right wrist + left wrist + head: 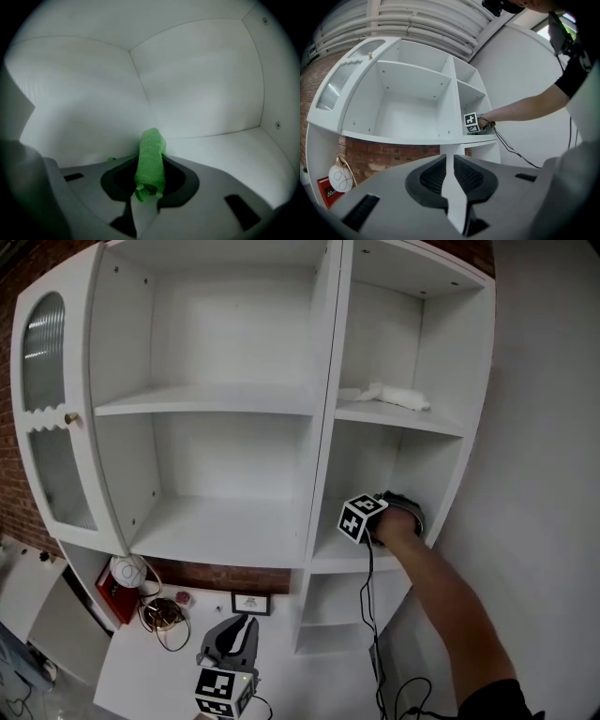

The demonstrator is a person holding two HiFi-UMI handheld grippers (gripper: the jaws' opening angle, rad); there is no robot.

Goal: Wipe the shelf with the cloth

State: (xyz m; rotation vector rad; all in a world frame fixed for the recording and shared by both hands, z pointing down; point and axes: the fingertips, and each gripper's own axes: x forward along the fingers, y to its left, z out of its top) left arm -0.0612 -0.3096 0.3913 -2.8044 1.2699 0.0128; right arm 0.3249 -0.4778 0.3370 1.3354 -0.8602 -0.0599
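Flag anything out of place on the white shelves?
A crumpled white rag or paper lies loose on the upper right shelf, one level above where the right gripper holds the folded green cloth. No spill or damage.

Right gripper [405, 510] jaws: hidden in the head view behind the hand [394, 526] and marker cube [361, 517], inside the compartment.
Cloth [150, 161]: shown only in the right gripper view; the part pinched between the jaws is covered by them.
Left gripper [244, 624]: its rear is cut off by the head view's bottom edge.
White lump [394, 395] above the right gripper: too indistinct to be identified.
Red box [328, 194] left of the left gripper: cut by the dark rim, print unreadable.
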